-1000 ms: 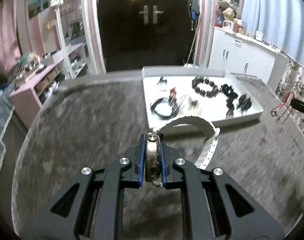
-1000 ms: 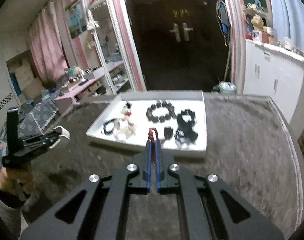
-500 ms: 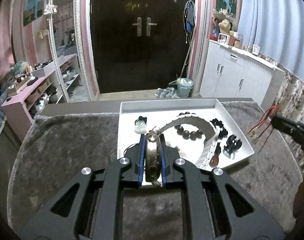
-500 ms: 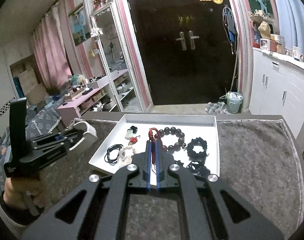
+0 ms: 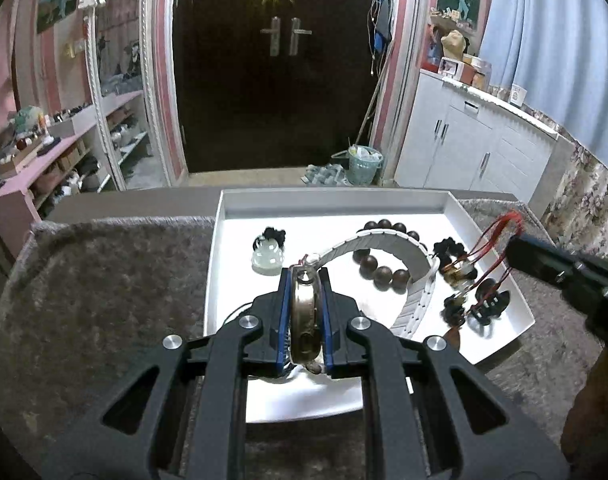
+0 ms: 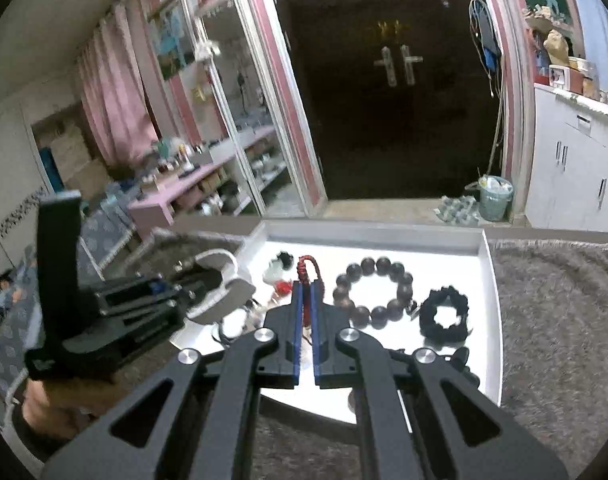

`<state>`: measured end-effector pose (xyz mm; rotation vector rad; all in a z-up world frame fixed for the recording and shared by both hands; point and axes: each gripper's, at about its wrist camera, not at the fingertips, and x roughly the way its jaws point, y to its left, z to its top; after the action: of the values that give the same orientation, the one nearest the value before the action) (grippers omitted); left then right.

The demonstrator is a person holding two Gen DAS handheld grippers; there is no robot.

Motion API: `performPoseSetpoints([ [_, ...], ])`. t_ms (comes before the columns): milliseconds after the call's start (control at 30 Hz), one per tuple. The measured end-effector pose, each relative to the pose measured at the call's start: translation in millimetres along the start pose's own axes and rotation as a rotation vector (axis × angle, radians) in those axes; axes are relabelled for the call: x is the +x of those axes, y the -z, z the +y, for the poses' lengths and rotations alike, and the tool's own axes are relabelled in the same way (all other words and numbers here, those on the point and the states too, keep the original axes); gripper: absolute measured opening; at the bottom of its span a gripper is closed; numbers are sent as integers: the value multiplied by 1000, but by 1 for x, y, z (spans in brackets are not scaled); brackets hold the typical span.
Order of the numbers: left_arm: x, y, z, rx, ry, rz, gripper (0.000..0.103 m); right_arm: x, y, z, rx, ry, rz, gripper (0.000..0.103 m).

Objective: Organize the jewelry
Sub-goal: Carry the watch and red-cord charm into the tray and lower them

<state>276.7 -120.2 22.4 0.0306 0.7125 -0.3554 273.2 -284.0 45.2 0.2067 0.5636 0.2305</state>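
My left gripper (image 5: 305,280) is shut on a watch (image 5: 304,320) with a brass case and a white strap (image 5: 387,242), held above the near left part of a white tray (image 5: 327,210). My right gripper (image 6: 305,292) is shut on a red cord bracelet (image 6: 307,266), held above the tray (image 6: 488,280). In the left wrist view that red cord (image 5: 497,230) hangs from the right gripper over the tray's right side. A dark wooden bead bracelet (image 6: 373,292), a black bracelet (image 6: 443,316) and a pale jade pendant (image 5: 267,258) lie in the tray.
The tray rests on a grey plush cover (image 5: 104,288) over the table. Beyond the far edge are a dark double door (image 5: 284,60), pink shelves (image 5: 44,152) to the left, and white cabinets (image 5: 483,152) to the right.
Both grippers have moved forward over the tray with their items still held. The watch now hangs above the tray's near left, the red cord over its right side.
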Motion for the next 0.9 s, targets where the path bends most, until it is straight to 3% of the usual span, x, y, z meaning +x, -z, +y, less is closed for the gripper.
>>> performPoseSetpoints([
  [200, 27, 18, 1, 3, -9, 48, 11, 27, 19, -8, 13, -6, 59, 3],
  [467, 38, 32, -1, -5, -5, 78, 11, 31, 30, -9, 22, -7, 79, 3],
  [900, 52, 49, -25, 80, 22, 145, 13, 39, 39, -23, 72, 32, 121, 3],
])
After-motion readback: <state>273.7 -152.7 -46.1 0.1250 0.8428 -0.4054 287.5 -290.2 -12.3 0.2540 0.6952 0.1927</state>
